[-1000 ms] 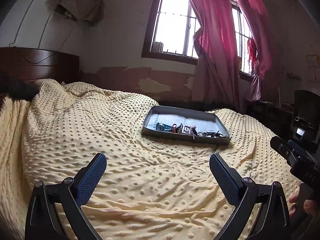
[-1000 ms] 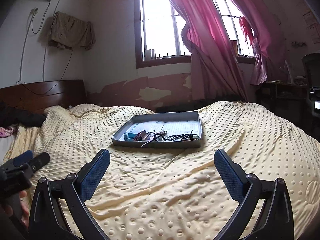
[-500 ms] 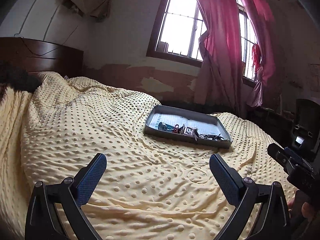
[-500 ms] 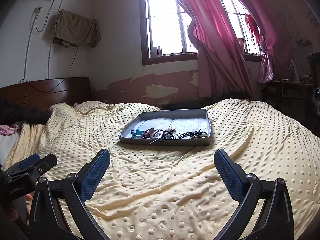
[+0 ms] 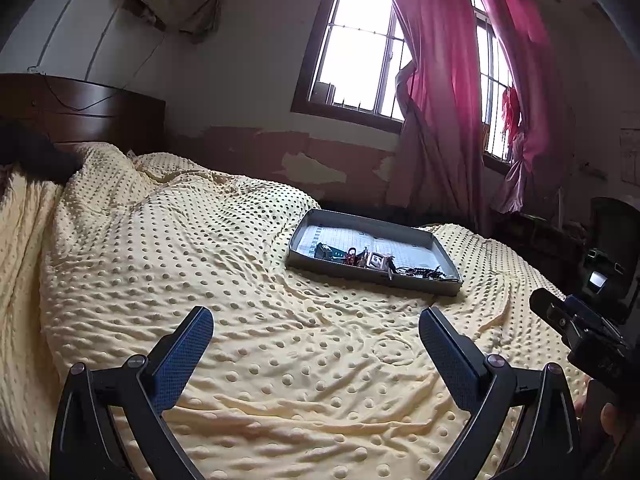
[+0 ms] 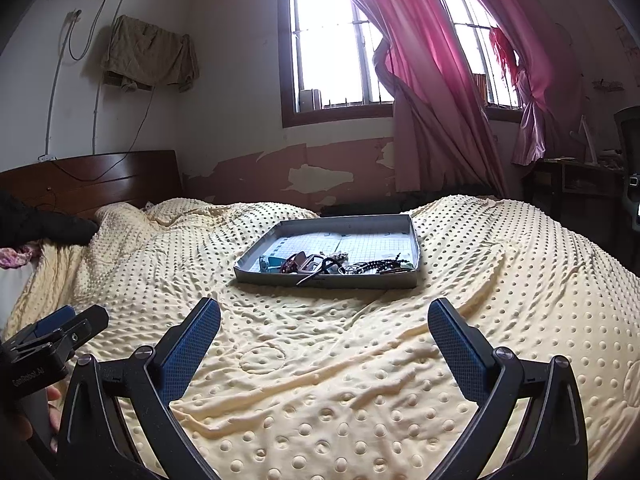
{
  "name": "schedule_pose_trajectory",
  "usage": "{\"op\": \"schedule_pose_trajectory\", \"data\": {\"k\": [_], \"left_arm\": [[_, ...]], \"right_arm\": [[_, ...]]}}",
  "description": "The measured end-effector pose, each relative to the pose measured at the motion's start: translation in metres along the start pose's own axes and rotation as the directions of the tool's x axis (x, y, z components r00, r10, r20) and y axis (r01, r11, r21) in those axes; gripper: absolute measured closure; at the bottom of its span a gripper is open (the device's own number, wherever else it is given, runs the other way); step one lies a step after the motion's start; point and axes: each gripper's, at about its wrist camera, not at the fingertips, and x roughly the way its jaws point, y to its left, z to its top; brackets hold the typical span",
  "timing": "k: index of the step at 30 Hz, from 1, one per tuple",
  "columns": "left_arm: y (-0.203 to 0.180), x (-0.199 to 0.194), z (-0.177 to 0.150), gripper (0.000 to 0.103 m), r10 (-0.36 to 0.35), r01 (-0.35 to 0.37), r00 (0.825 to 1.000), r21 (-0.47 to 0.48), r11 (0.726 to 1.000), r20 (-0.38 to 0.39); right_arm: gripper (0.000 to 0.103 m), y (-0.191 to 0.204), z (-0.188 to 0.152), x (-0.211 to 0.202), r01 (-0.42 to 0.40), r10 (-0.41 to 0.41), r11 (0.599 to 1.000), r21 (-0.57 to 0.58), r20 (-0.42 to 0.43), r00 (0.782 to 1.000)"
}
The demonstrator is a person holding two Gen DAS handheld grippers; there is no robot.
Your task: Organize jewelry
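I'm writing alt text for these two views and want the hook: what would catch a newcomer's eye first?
Probably the pink curtains glowing against the bright barred window on the far wall. Next comes the grey tray in the middle of the dotted yellow bedspread, with a tangle of jewelry bunched along its near edge. At the bottom of each view, the right gripper and left gripper frame the scene, both open and empty.

I am in a home bedroom. Evidence: a bed (image 6: 360, 360) under a dotted yellow blanket, a dark wooden headboard (image 6: 92, 180), pink curtains (image 6: 432, 92) at a barred window (image 6: 332, 40), peeling wall paint (image 6: 320, 176).
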Motion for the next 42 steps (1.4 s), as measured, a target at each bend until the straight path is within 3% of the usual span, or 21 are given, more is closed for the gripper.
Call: {"op": "schedule_pose_trajectory", "data": {"k": [42], "left_arm": [[-0.0022,-0.0004,-0.0002,0.000,0.000,0.000,1.000,0.006,1.000,-0.001]], "right_arm": [[0.001,0.0007,0.0005,0.0002,-0.004,0.004,1.000,-0.010,-0.001,1.000]]}}
